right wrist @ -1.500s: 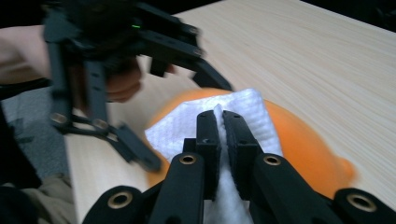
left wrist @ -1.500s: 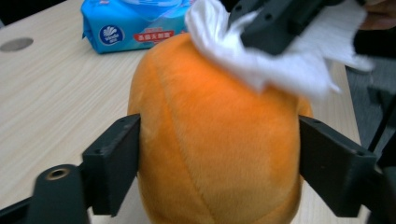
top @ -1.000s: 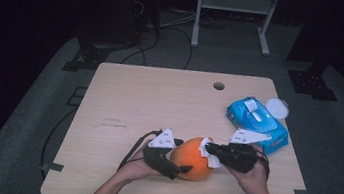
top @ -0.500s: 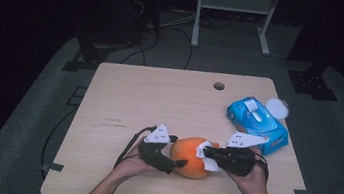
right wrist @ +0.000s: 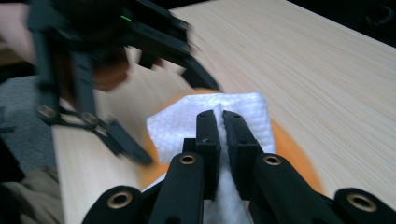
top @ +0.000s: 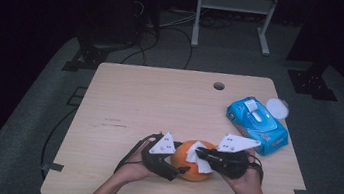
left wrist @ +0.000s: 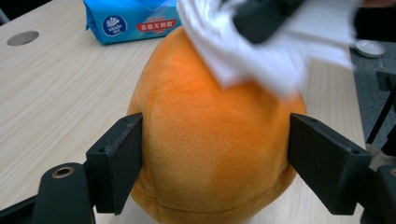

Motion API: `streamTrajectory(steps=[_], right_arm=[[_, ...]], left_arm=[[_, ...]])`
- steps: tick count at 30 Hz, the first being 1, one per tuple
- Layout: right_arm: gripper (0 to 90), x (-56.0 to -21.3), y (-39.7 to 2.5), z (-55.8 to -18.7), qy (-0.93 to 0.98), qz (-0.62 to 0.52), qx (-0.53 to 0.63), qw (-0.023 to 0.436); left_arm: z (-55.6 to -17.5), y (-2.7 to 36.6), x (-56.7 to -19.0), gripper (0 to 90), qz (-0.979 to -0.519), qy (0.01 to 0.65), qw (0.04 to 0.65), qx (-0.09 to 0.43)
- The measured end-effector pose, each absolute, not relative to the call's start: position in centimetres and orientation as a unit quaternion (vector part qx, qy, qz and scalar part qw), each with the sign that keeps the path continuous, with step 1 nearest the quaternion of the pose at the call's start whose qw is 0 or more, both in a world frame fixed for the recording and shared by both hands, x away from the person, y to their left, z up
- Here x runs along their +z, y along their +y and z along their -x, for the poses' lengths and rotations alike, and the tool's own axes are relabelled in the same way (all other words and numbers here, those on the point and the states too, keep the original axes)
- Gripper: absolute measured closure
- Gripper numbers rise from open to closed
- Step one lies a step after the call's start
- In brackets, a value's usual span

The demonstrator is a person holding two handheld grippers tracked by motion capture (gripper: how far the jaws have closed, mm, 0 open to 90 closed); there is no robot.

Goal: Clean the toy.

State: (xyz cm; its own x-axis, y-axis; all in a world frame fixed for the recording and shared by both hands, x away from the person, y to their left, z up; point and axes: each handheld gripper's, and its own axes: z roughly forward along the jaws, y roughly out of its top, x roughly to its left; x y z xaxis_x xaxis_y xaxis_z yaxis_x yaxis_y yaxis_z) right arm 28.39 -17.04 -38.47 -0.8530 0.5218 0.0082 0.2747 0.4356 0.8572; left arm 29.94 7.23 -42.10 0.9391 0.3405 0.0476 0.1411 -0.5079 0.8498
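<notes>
An orange plush ball (top: 186, 168) rests on the wooden table (top: 159, 105) near its front edge. My left gripper (top: 174, 168) holds it from the left; in the left gripper view its black jaws press both sides of the orange plush ball (left wrist: 210, 140). My right gripper (top: 201, 155) comes in from the right, shut on a folded white wipe (top: 196, 150) that lies against the ball's top. In the right gripper view my right gripper (right wrist: 219, 119) pinches the white wipe (right wrist: 182, 123) over the orange plush ball (right wrist: 294, 158), with the left gripper (right wrist: 116, 60) blurred beyond.
A blue pack of wet wipes (top: 257, 126) lies at the right side of the table, with a round white lid (top: 277, 109) just behind it. A cable hole (top: 219, 86) sits near the far edge. Both hands are at the front edge.
The right gripper has carried the white wipe leftward across the top of the ball. The left gripper has kept its hold and shifted only slightly.
</notes>
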Motion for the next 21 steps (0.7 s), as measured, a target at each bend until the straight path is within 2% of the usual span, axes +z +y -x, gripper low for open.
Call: streamTrajectory(steps=[3, 6, 11, 17, 21], right_arm=[[84.6, -38.8, -18.5, -29.0, 0.834, -0.254, 0.482, 0.094], [84.6, -38.9, -18.4, -28.7, 0.843, -0.235, 0.475, 0.090], [84.6, -38.7, -17.4, -28.2, 0.850, -0.221, 0.468, 0.096], [84.6, -38.4, -15.2, -27.3, 0.850, -0.203, 0.472, 0.118], [84.7, -38.4, -16.6, -27.9, 0.849, -0.213, 0.468, 0.123]], left_arm=[[-30.1, 7.3, -41.6, 19.8, -0.855, 0.140, 0.490, 0.096], [-30.2, 7.2, -41.4, 12.9, -0.841, 0.149, 0.510, 0.098], [-29.8, 6.4, -42.3, 19.7, -0.850, 0.144, 0.498, 0.091], [-29.2, 6.1, -42.1, 20.1, -0.862, 0.107, 0.483, 0.112], [-29.6, 6.7, -42.3, 21.6, -0.859, 0.118, 0.487, 0.106]])
